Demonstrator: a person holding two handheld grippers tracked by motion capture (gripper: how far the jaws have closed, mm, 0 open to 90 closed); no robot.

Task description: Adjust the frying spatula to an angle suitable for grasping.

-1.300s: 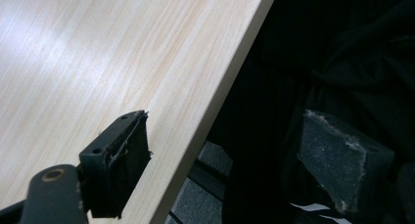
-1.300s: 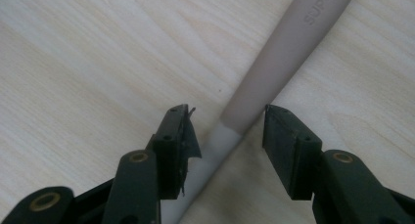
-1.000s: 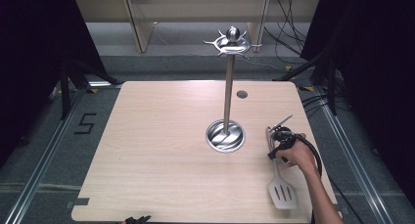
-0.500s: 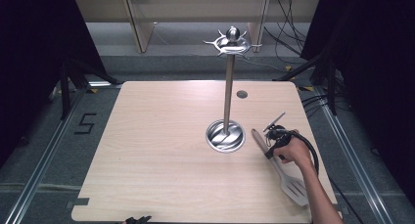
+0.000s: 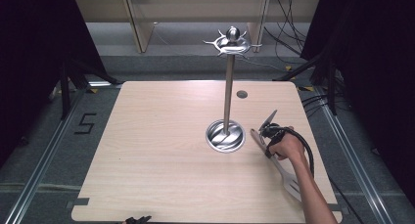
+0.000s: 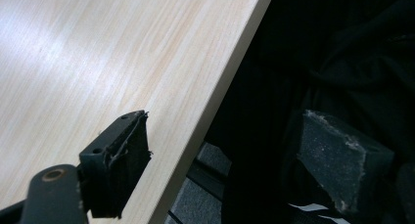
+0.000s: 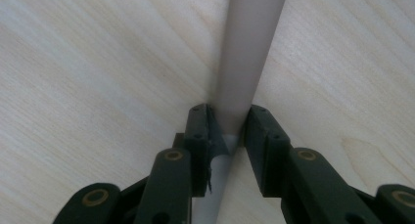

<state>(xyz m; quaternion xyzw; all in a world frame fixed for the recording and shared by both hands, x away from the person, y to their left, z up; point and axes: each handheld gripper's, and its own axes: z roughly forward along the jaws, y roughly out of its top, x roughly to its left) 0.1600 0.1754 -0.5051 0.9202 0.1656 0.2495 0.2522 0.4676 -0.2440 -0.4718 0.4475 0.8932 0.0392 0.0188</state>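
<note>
Jaws, right: the right gripper (image 7: 229, 131) has just been closing, and its 2 pads now press on the pale handle of the spatula (image 5: 279, 161), which runs up between them in the right gripper view.
Jaws, left: the left gripper (image 6: 230, 155) stands wide apart with nothing between the pads, held over the near edge of the tabletop (image 6: 98, 62); its tips peek in at the bottom edge of the high view (image 5: 137, 219).
Spatula: it lies flat on the tabletop at the lower right of the high view, handle pointing up-left toward the stand, slotted blade toward the lower right corner.
Right hand: it (image 5: 286, 146) sits on the handle's upper part, just right of the stand's base.
Stand: a steel utensil stand (image 5: 228, 94) rises at centre right, round base on the wood, a ring of hooks at the top, all of them bare.
Done: the grip on the handle looks made.
Left: by my reading, the spatula is not yet lifted; raising it and hanging it on 1 of the hooks remains, if that is the aim.
Surface: light wood grain, bare apart from these 2 things and a small dark round spot (image 5: 242, 94) near the far edge.
Room: grey floor with a taped 5 (image 5: 86, 122) at left, black drapes on both sides, cables at upper right, pale furniture panels behind.
</note>
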